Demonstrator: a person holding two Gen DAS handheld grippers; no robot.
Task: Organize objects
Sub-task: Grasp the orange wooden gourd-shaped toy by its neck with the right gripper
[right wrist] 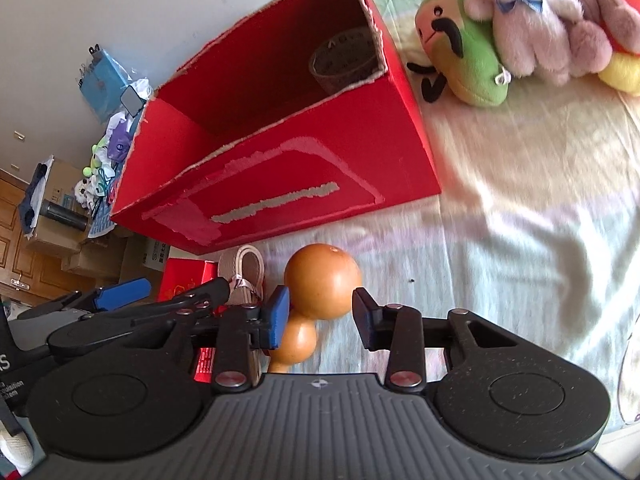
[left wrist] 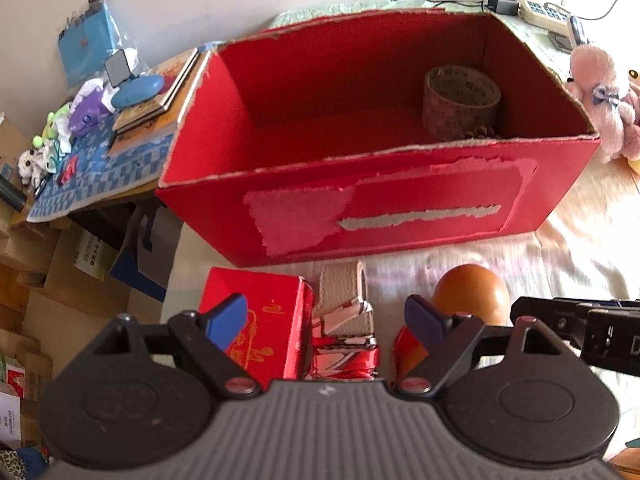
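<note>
A big open red cardboard box (left wrist: 380,200) stands on the bed with a roll of tape (left wrist: 460,100) inside at its right end. In front of it lie a small red packet (left wrist: 260,320), a beige strap with a red patterned item (left wrist: 346,320), and a brown wooden gourd (left wrist: 472,292). My left gripper (left wrist: 326,320) is open, its jaws either side of the strap item. My right gripper (right wrist: 322,316) is open around the gourd (right wrist: 322,280), pads close to its sides. The red box also shows in the right wrist view (right wrist: 280,152).
Plush toys (right wrist: 520,28) lie on the sheet right of the box. A side table (left wrist: 100,168) with books, a blue case and small toys stands to the left. Cardboard boxes (left wrist: 60,260) sit on the floor below. Remote and charger (left wrist: 536,10) lie behind the box.
</note>
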